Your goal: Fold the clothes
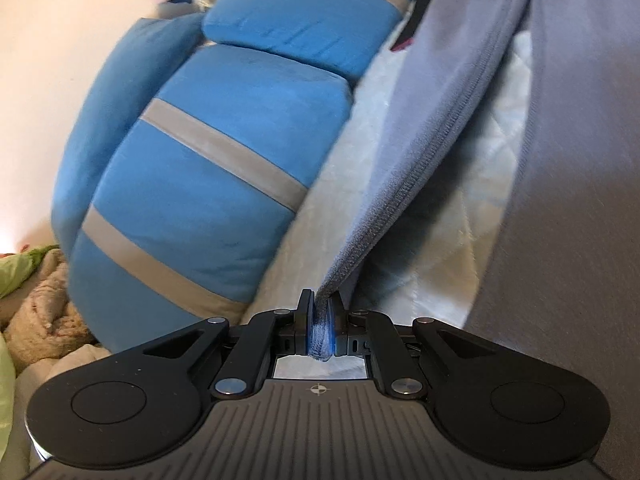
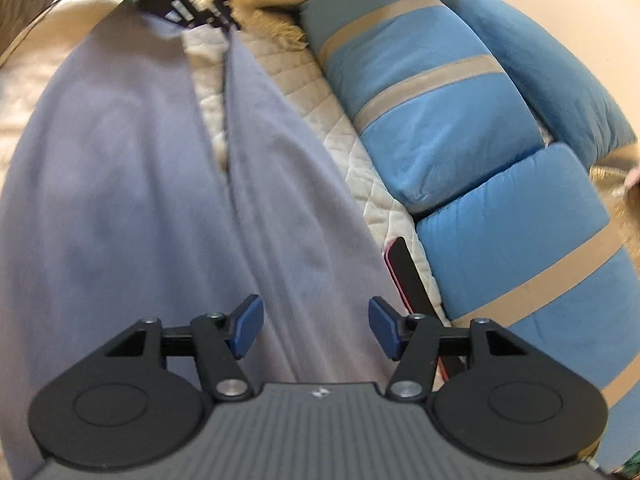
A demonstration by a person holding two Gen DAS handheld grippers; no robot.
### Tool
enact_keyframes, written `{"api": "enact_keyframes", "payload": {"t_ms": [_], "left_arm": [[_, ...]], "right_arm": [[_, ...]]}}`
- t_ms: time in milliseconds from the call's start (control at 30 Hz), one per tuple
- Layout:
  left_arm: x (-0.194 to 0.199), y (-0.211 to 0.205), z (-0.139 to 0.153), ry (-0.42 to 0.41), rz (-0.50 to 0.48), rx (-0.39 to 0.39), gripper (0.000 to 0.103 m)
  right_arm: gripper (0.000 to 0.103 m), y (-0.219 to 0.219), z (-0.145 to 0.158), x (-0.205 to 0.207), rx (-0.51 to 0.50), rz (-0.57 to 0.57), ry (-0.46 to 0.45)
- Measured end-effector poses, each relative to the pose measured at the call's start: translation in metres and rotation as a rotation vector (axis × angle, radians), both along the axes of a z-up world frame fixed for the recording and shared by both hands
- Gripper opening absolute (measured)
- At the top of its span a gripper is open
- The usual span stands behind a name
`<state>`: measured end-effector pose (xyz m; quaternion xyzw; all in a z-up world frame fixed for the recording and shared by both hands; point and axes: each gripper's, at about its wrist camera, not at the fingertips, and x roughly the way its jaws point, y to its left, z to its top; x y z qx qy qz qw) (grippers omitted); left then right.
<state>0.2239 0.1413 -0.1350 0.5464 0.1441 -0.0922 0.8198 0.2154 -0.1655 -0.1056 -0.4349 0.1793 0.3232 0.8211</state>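
Between the closed jaws of the left gripper (image 1: pixel 319 312), a ribbed hem of the lavender garment (image 1: pixel 448 128) is pinched; the cloth rises taut ahead of the jaws, over the quilted white cover (image 1: pixel 352 184). The right gripper (image 2: pixel 316 330) hovers tilted over the same garment, jaws spread wide and empty. A dark phone (image 2: pixel 408 276) lies just beyond its right finger, beside blue striped cushions (image 2: pixel 460 128).
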Motion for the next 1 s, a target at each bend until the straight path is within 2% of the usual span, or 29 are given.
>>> {"api": "enact_keyframes", "payload": {"t_ms": [167, 233, 333, 367, 500, 633, 700, 800, 1000], "left_arm": [[-0.002, -0.001, 0.009, -0.033, 0.008, -0.033, 0.007], [-0.001, -0.001, 0.013, -0.04, 0.006, -0.041, 0.007], [-0.001, 0.0, 0.015, -0.038, 0.001, -0.045, 0.007], [-0.001, 0.0, 0.015, -0.037, 0.0, -0.044, 0.007], [-0.005, 0.004, 0.014, -0.013, -0.011, -0.026, 0.007], [-0.011, 0.009, 0.008, 0.048, -0.031, 0.019, 0.007], [-0.014, 0.01, 0.003, 0.086, -0.043, 0.061, 0.008], [-0.016, 0.01, -0.002, 0.099, -0.047, 0.102, 0.007], [-0.021, 0.011, -0.009, 0.121, -0.05, 0.174, 0.007]], "right_arm": [[0.061, 0.01, -0.008, 0.022, 0.018, 0.0, 0.107], [0.053, 0.014, -0.011, 0.028, 0.012, 0.0, 0.14], [0.029, 0.016, -0.013, 0.033, -0.007, -0.002, 0.168], [0.006, 0.017, -0.013, 0.03, -0.023, 0.01, 0.151], [0.004, 0.019, -0.015, 0.017, -0.088, 0.055, 0.08], [0.004, 0.017, -0.013, -0.005, -0.179, 0.14, -0.015], [0.004, 0.016, -0.015, -0.012, -0.213, 0.175, -0.023], [0.003, 0.015, -0.022, -0.022, -0.265, 0.216, -0.033], [0.003, 0.012, -0.033, -0.028, -0.276, 0.229, -0.017]]}}
